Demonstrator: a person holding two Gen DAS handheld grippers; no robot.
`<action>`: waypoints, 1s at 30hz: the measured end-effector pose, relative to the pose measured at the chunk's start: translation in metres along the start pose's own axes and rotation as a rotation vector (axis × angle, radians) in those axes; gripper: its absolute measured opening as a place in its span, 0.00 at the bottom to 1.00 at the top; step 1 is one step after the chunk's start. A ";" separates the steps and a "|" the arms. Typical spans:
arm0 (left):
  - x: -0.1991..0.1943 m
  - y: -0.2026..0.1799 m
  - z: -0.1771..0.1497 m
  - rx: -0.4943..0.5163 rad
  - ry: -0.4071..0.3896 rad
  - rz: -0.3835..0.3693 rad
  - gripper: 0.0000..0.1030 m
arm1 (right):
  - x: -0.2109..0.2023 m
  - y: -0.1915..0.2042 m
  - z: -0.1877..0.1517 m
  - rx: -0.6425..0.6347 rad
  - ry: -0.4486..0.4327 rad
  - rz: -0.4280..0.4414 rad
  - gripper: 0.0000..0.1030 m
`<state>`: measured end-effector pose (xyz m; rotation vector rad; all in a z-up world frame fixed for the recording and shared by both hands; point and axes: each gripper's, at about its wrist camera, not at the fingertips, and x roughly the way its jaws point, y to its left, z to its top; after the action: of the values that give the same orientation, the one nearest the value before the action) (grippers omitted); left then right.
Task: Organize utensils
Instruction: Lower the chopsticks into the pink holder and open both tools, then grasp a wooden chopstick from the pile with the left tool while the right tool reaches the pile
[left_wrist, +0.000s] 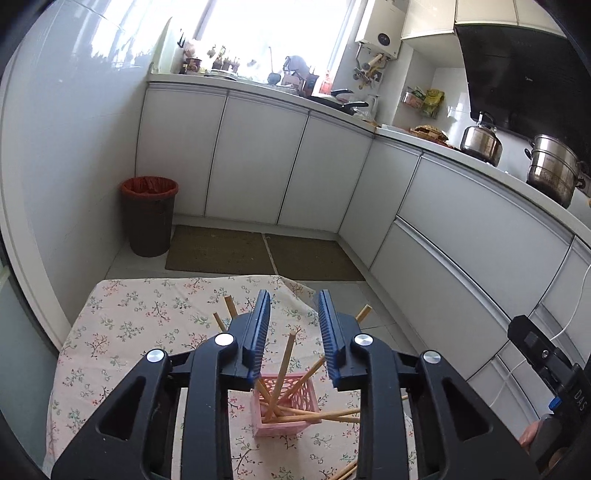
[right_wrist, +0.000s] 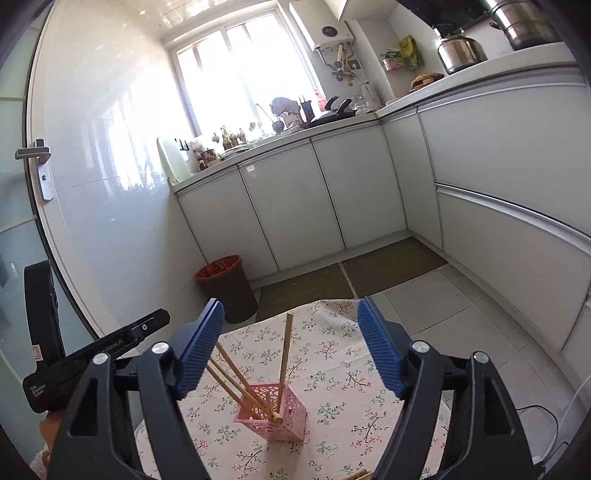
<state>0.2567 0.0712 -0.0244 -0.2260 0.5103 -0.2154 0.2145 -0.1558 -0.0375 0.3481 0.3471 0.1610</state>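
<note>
Chopsticks (right_wrist: 284, 354) stand in the pink basket (right_wrist: 291, 417); both our grippers, left (left_wrist: 293, 332) and right (right_wrist: 291, 347), gape empty, so we fetch strays gently.

chopsticks (right_wrist: 284, 354) in basket (right_wrist: 291, 424) on table (right_wrist: 332, 369)

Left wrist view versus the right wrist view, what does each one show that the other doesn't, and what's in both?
Only the left wrist view: the right gripper's body at the right edge, and chopsticks lying low across the basket toward the right. Only the right wrist view: a door handle and the left gripper's body at the left edge. Both: the pink basket holding chopsticks on the floral tablecloth, the red-lined bin, the kettle, and open jaws gripping nothing.
</note>
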 end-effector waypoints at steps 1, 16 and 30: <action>-0.005 0.001 0.003 -0.004 -0.012 0.001 0.29 | -0.004 0.000 -0.001 -0.001 -0.017 -0.008 0.78; -0.069 -0.015 -0.031 0.026 -0.045 0.010 0.93 | -0.064 -0.013 -0.040 -0.117 -0.047 -0.130 0.94; 0.031 -0.060 -0.163 0.298 0.547 -0.046 0.93 | -0.049 -0.105 -0.107 0.162 0.345 -0.284 0.93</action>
<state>0.1924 -0.0199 -0.1608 0.1195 1.0051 -0.3981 0.1407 -0.2307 -0.1553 0.4278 0.7484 -0.0891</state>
